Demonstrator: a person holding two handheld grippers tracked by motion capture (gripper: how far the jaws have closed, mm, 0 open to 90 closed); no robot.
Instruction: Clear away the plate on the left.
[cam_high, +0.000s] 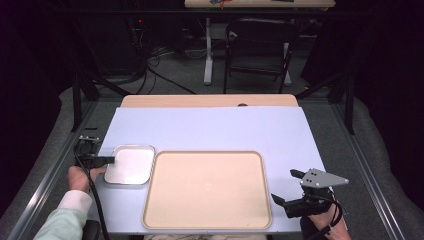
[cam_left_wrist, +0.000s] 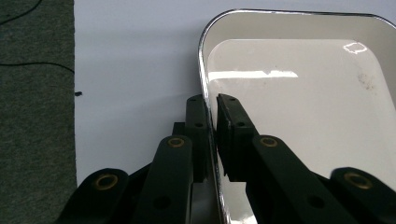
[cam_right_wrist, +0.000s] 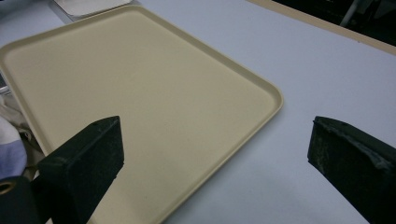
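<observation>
While the left gripper (cam_high: 111, 160) sits at the left side of the table, its jaws are clamped on the left rim of the small white enamel tray (cam_high: 131, 165), one jaw outside the metal edge and one inside the tray. The left gripper view makes that pretty clear: the two black jaws pinch the shiny rim of the white enamel tray (cam_left_wrist: 299, 93) with barely any gap between them. The tray is empty, glossy, with a couple of tiny brownish specks near one end.

That little tray lies flat on the pale blue table cover (cam_high: 210, 130), toward the front left, and its right edge is just beside the big beige tray (cam_high: 207, 189), maybe touching, hard to tell from above. The beige tray takes up the middle front of the table.

The right gripper (cam_high: 286, 192) is way over at the front right, off the right side of the beige tray and well apart from the white one. Its jaws stand wide apart with nothing between them; the right gripper view has the beige tray (cam_right_wrist: 140, 93) corner and bare blue cover in the gap. A light green sleeve (cam_high: 62, 222) shows on the left arm.
</observation>
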